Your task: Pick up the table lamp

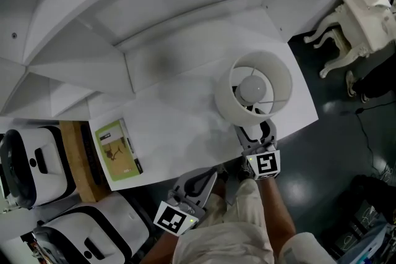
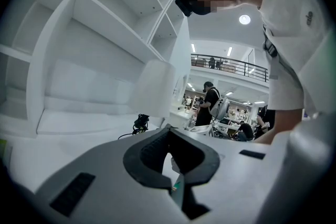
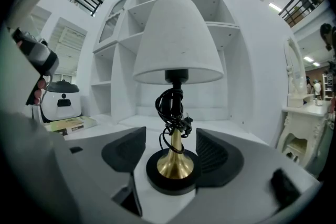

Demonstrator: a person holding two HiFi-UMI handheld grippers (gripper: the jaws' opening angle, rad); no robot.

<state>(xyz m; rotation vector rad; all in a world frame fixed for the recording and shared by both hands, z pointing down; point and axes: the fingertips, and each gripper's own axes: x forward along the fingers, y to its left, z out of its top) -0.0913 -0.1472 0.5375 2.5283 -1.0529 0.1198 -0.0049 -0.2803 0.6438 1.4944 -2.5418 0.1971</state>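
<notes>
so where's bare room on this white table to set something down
Bare: the white tabletop between the green paper booklet and the white-shaded brass table lamp, and back toward the white shelving. Crowded: the lamp's corner, where the right gripper stands.

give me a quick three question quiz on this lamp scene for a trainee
1. True or false: the right hand-held gripper is clamped on the lamp shade.
2. On the lamp, what is wound round the brass stem? A) a cord B) a ribbon C) nothing
3. Fill in: in the head view, the booklet lies on the desk to the lamp's ____.

Key
1. False: its jaws stand open on either side of the black base.
2. A, the cord.
3. left
</notes>
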